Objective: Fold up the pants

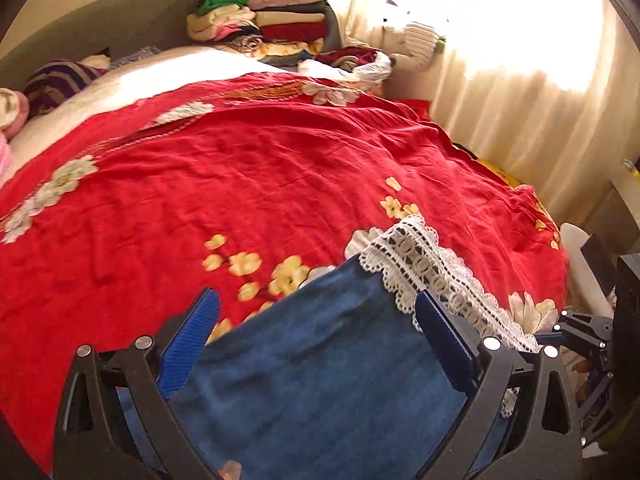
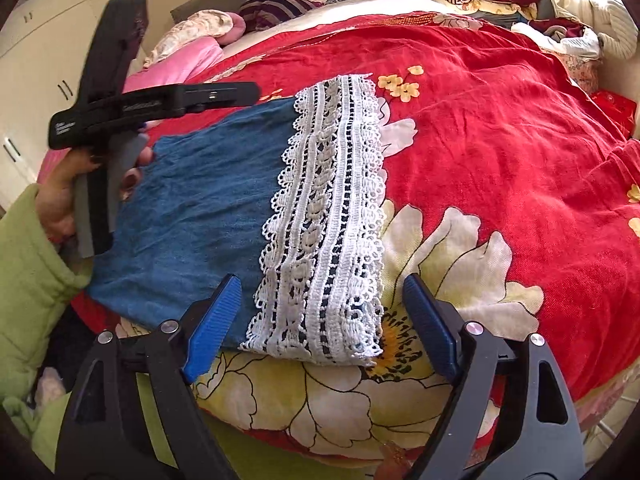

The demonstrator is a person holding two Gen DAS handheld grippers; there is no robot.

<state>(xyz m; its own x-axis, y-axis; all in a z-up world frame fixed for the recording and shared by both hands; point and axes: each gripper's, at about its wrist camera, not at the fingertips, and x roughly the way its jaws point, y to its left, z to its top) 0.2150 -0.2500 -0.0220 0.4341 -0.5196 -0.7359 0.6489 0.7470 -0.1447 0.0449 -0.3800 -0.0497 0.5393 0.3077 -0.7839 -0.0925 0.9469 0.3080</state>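
Blue denim pants (image 2: 200,208) with a white lace hem (image 2: 332,216) lie flat on the red floral bedspread (image 2: 500,128) near the bed's front edge. My right gripper (image 2: 322,320) is open, its blue fingers on either side of the lace hem's near corner, just above it. My left gripper (image 1: 318,332) is open over the blue denim (image 1: 320,380), with the lace hem (image 1: 424,268) just beyond its right finger. The left tool's body (image 2: 120,112) and the hand holding it show in the right wrist view, over the pants' far end.
Stacks of folded clothes (image 1: 272,20) sit at the bed's far corner by the headboard. Pillows (image 2: 208,28) and pink bedding lie at the head. A curtain (image 1: 520,92) hangs along the bed's right side. White cabinets (image 2: 44,40) stand at left. The right tool (image 1: 588,332) shows at the left view's edge.
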